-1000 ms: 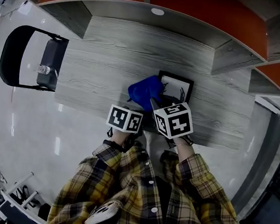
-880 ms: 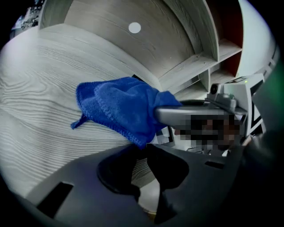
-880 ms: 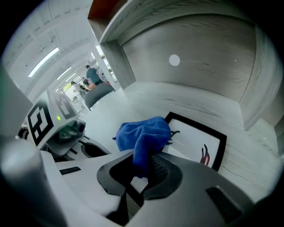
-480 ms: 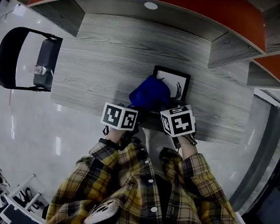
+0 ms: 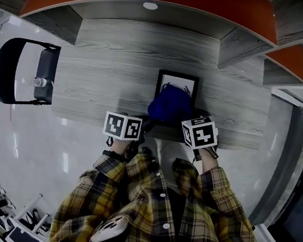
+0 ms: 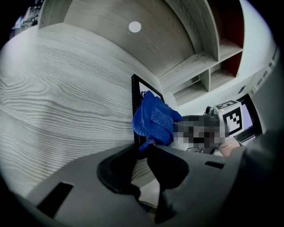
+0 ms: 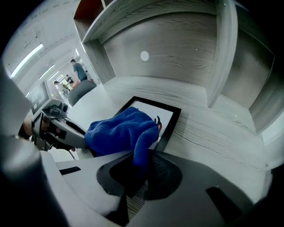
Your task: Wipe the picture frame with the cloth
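I have both grippers at the near edge of the grey wood-grain counter (image 5: 108, 68), close together. The picture frame (image 5: 177, 81) lies flat on the counter just ahead of them, black border with a white picture inside. The blue cloth (image 5: 170, 104) is bunched over its near half, so I see only the far part of the frame from the head view.

The right gripper (image 7: 140, 159) has its jaws closed on a hanging fold of the cloth, and the rest of the cloth is heaped on the frame. The left gripper (image 6: 141, 148) has its jaws pinched at the near end of the frame's black left border, where a tip of the cloth also reaches in.

Behind the frame the counter ends at a raised back panel with a white round disc (image 5: 150, 6). Open shelves (image 5: 247, 53) close in the right side. A dark chair (image 5: 15, 71) stands off the counter's left end, well apart from the frame.
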Demonstrator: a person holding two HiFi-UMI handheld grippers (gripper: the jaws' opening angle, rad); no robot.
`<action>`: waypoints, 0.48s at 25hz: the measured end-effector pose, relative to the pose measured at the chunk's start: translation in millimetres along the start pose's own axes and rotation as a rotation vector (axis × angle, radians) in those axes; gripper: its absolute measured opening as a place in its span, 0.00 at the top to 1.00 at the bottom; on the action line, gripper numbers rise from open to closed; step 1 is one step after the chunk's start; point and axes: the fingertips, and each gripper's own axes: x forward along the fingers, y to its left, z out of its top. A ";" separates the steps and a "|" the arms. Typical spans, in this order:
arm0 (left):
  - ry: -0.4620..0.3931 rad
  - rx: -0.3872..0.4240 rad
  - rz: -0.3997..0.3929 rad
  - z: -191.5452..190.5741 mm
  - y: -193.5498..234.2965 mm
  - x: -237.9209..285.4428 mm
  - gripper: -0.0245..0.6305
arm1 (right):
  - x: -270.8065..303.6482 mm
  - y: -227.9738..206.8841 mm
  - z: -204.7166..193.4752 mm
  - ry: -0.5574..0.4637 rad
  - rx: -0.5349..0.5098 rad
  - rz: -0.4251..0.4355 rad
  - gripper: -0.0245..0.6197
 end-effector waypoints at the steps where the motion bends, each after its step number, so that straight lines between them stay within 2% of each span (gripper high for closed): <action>1: 0.000 -0.001 0.000 0.1 -0.2 0.1 0.84 | -1.9 -2.8 -1.5 -0.003 0.011 -0.001 0.90; 8: 0.001 -0.001 0.009 0.7 -0.9 1.3 0.84 | -16.0 -15.4 -7.7 -0.017 0.007 -0.044 0.90; 12: -0.001 -0.002 0.009 1.5 -0.6 1.4 0.84 | -21.4 -32.9 -14.7 -0.018 0.046 -0.071 0.90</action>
